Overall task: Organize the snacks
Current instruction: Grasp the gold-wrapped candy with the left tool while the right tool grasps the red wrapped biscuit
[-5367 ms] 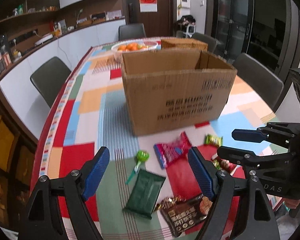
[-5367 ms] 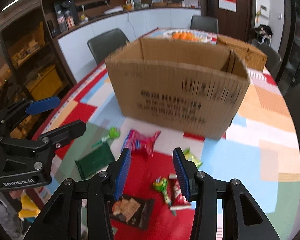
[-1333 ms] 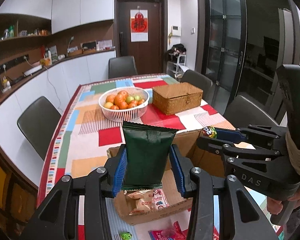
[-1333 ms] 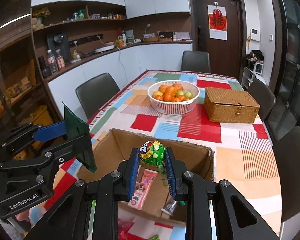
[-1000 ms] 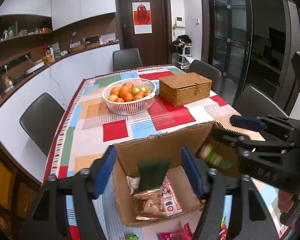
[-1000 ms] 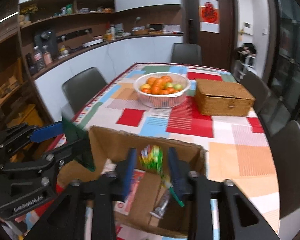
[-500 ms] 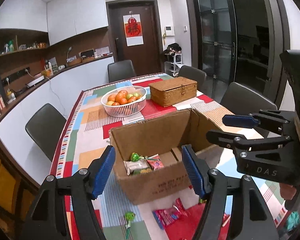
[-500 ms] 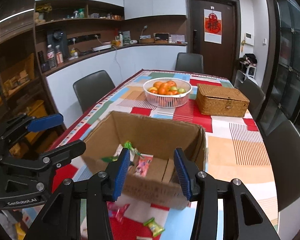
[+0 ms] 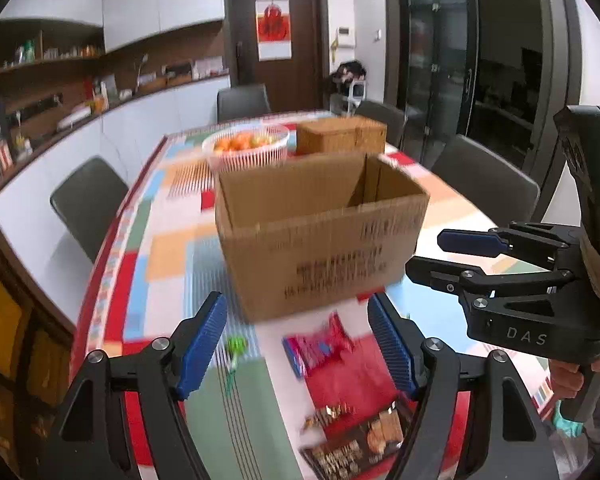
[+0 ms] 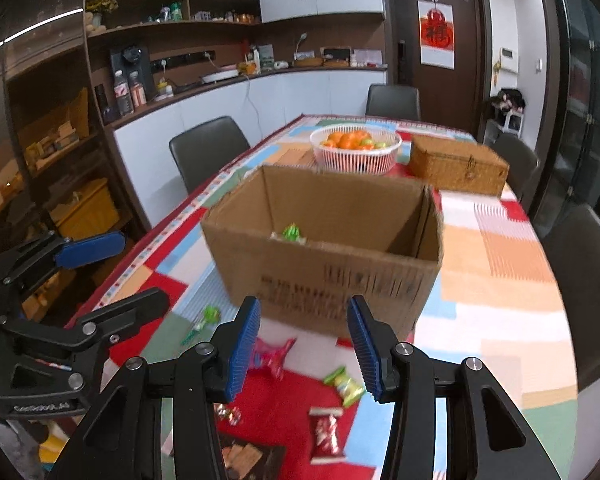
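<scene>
Both the left hand-held gripper (image 9: 296,344) and the right hand-held gripper (image 10: 302,346) hang spread and empty. Several snacks lie loose on the worktop (image 10: 500,280): a pink packet (image 9: 320,346), a lollipop (image 9: 236,348), a red pouch (image 10: 326,434). Beyond, the cardboard box (image 10: 328,236) holds what looks like one green sweet; most remains.

The left gripper (image 9: 296,344) is spread wide, its blue fingers (image 9: 202,344) holding nothing. The right gripper (image 10: 302,350) is also parted and empty, its fingers (image 10: 242,348) level. The two sit side by side, each visible in the other's view.
</scene>
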